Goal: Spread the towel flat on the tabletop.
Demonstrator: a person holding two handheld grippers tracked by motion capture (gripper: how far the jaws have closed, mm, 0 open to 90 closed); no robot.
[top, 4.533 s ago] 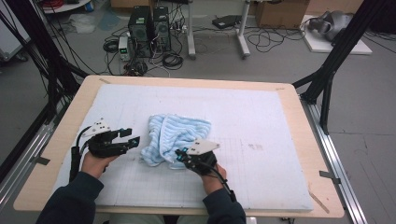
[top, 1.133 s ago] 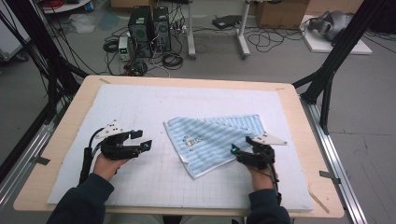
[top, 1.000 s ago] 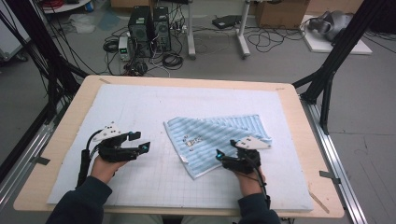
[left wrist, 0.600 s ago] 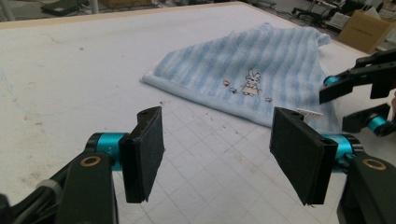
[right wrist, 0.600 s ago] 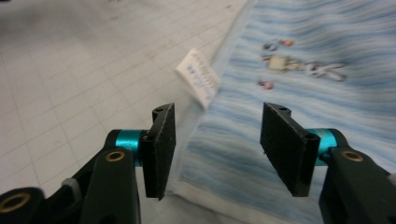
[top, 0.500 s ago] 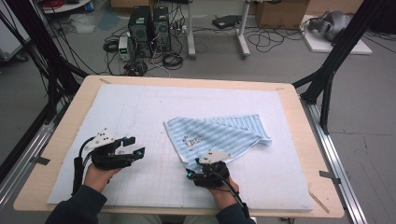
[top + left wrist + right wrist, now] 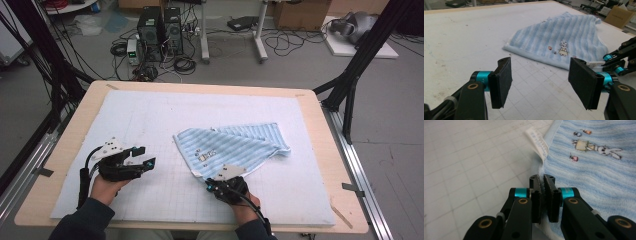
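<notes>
1. The towel (image 7: 235,146) lies spread, partly folded over itself, on the white gridded mat covering the tabletop (image 7: 320,210), right of centre. It is a blue-and-white striped terry cloth with a small rabbit motif (image 7: 599,148) and a white care label (image 7: 537,142) at its near corner.

2. My right hand-held gripper (image 7: 217,186) has just been closing, and in the right gripper view its jaws stand pinched together on the towel's near edge, just below the label. Cloth shows between the pads.

3. My left hand-held gripper (image 7: 142,157) hovers over bare mat well to the left of the towel, jaws wide apart with nothing between them.

4. I judge the cloth light, limp and thick-piled. It will not slip from the pads, but it will sag and drag, and a one-corner lift will let the rest trail.

5. The hemmed border looks like the best hold: firmer than the pile and easy to pinch flat.

6. For a clean spread or fold, I would bring the left hand-held gripper to the towel's left corner (image 7: 507,46) along that same hem.
</notes>
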